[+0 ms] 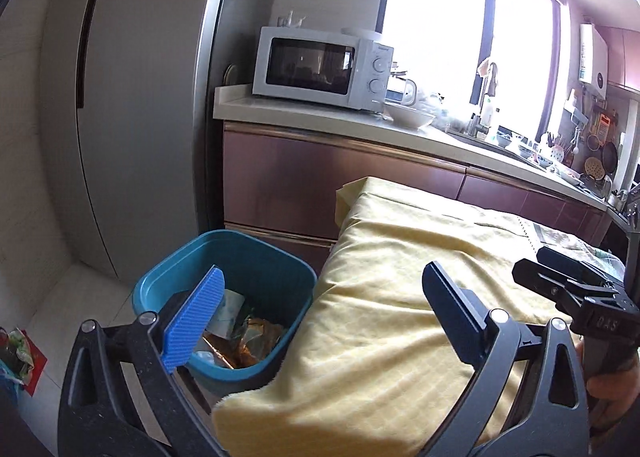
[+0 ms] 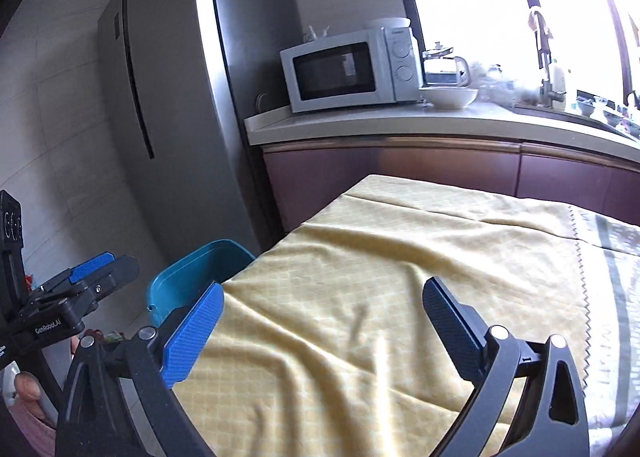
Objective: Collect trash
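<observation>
Hovering both hand-held grippers over a kitchen table, we hold nothing.

Our left gripper and right gripper stand spread wide and empty above the wrinkled yellow checked tablecloth. Crumpled wrappers lie inside the blue plastic trash bin beside the table. We judge the table done; coloured litter remains on the floor.
</observation>
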